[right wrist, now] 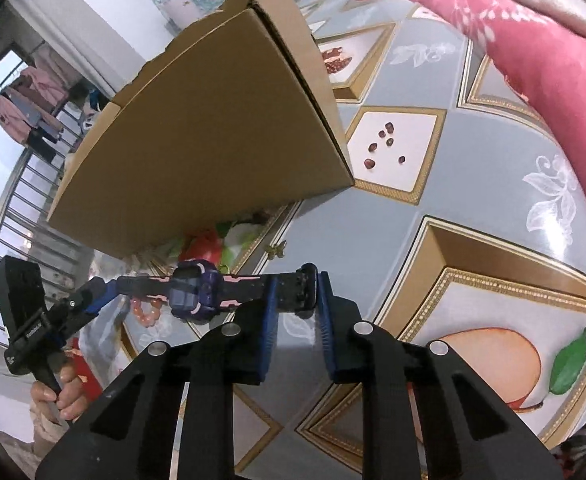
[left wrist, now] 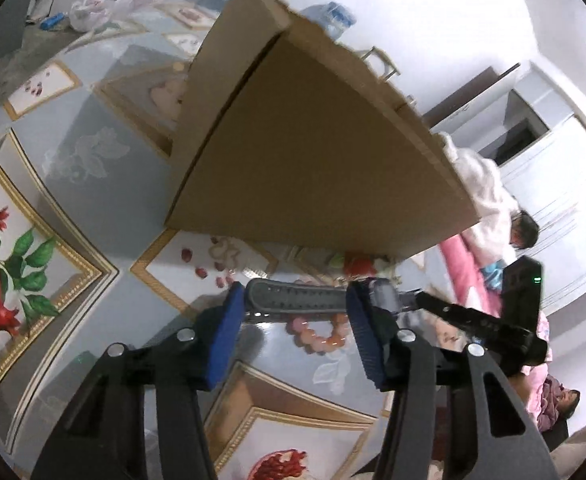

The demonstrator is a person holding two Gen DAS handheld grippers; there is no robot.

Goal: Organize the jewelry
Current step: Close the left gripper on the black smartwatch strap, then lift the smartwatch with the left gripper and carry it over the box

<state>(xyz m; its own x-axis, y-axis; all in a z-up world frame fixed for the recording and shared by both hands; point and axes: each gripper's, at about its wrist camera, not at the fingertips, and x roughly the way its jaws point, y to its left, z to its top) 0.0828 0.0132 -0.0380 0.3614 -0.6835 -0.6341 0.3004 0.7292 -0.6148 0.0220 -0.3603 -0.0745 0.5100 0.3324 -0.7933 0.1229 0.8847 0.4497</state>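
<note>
Nearest in the right wrist view, the right gripper (right wrist: 296, 292) has its two blue-padded fingers (right wrist: 269, 320) closed narrowly on one strap end of the single watch (right wrist: 195, 294), a purple and pink one with a dark strap. The watch hangs level above the bench (right wrist: 473, 184), stretched between both grippers. In the left wrist view, the left gripper (left wrist: 293, 304) shows the strap lying across between its two fingers (left wrist: 223, 340), which stand fairly wide; whether the pads actually press the strap cannot be told from here. In the right wrist view the left gripper's tips meet the other strap end, so it seems to carry it.

Just below the watch lies one pink bead bracelet (left wrist: 319, 330) on the bench's patterned cover, printed with pomegranates and a pear. Beyond the bracelet stands one cardboard box (left wrist: 313, 140), closed, well in from the bench's edges. A pink blanket (right wrist: 533, 60) lies along the bench's far right edge.
</note>
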